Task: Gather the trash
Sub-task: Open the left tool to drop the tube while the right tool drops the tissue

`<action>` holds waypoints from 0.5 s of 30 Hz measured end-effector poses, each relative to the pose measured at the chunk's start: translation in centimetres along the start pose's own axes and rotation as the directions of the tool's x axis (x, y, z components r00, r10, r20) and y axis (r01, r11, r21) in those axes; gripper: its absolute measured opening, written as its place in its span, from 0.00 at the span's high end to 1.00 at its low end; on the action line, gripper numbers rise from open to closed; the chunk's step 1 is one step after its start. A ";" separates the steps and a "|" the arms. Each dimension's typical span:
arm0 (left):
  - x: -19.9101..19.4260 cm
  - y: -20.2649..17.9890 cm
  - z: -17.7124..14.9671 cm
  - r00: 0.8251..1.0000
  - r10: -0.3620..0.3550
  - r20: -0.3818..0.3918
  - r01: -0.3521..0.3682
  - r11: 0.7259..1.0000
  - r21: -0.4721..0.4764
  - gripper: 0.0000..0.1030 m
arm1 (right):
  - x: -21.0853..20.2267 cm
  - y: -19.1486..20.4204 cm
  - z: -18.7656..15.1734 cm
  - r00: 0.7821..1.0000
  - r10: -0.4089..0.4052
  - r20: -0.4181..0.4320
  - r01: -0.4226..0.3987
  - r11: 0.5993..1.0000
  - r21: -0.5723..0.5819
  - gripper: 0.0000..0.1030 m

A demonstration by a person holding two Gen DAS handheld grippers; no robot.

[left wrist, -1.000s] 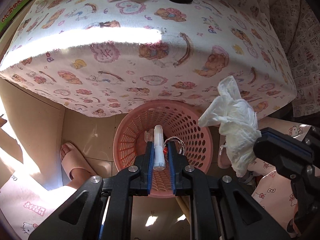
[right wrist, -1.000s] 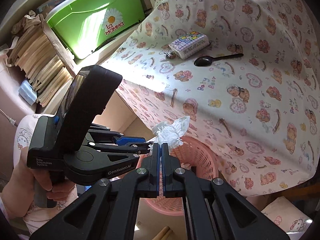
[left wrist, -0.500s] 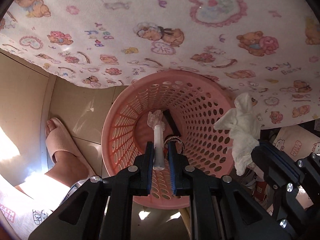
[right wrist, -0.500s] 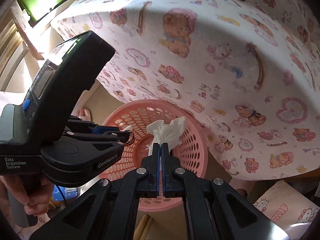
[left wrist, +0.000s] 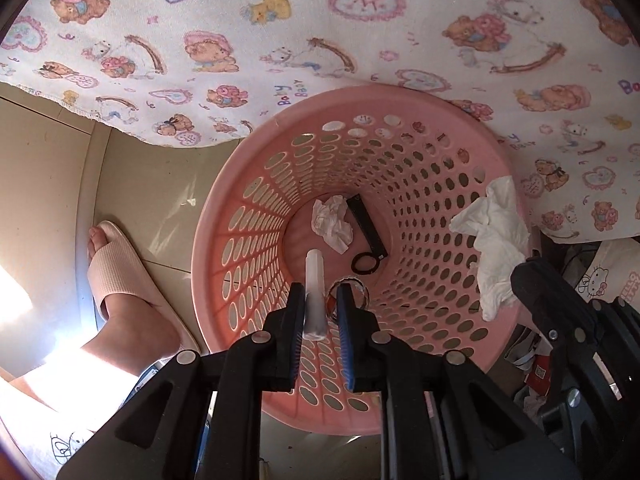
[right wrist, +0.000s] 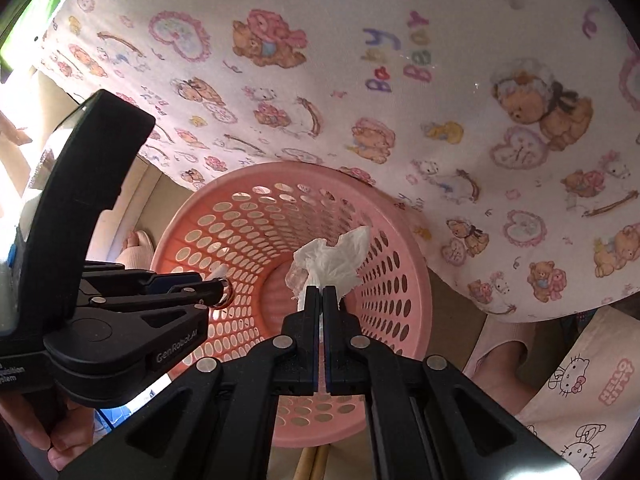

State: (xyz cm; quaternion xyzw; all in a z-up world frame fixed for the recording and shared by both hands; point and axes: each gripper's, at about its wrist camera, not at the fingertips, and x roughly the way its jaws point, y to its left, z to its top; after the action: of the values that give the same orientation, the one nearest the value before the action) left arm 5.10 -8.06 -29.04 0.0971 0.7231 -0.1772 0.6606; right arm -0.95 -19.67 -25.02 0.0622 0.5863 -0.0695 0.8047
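While both loads hang over the basket [left wrist: 224,216], the parted left gripper [left wrist: 320,304] should finish dropping the tube [left wrist: 314,296]; the right gripper [right wrist: 320,294], clamped on tissue [right wrist: 332,260], should part there.

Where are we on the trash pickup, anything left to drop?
Done: a crumpled tissue and a black strip already lie at the bottom of the pink basket. In hand: the left tool, jaws partly apart, has a white tube between them above the opening; the right tool is clamped on a white wad of tissue over the basket. Left: both items need releasing.
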 end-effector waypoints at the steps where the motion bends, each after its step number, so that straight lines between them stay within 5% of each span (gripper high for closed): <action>1: 0.1 0.1 0.0 1.000 -0.006 -0.004 0.006 1.000 -0.003 0.86 | 0.5 -0.1 -0.1 1.000 -0.008 -0.003 0.008 1.000 0.007 0.98; 3: 0.2 0.2 -0.1 1.000 -0.021 -0.016 0.021 1.000 -0.008 0.81 | 1.3 -0.6 -0.5 1.000 -0.015 -0.020 0.016 0.999 0.032 0.98; 5: 0.3 0.3 -0.1 0.999 -0.019 -0.026 0.019 1.000 -0.015 0.54 | 1.9 -0.9 -0.8 0.999 -0.021 -0.037 0.022 0.999 0.049 0.98; 6: 0.3 0.3 -0.1 1.000 -0.015 -0.018 0.015 1.000 -0.016 0.50 | 2.1 -1.0 -0.8 0.999 -0.026 -0.038 0.028 0.998 0.049 0.98; 15: -0.3 0.1 -0.1 1.000 -0.025 -0.018 0.025 1.000 -0.009 0.42 | 2.2 -1.8 -0.5 0.999 -0.031 -0.034 0.033 0.997 0.075 0.98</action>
State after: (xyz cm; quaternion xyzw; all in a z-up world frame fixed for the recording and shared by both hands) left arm 5.07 -7.92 -28.73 0.0865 0.7310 -0.1814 0.6521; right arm -1.06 -21.49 -27.25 0.0845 0.5974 -0.1035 0.7908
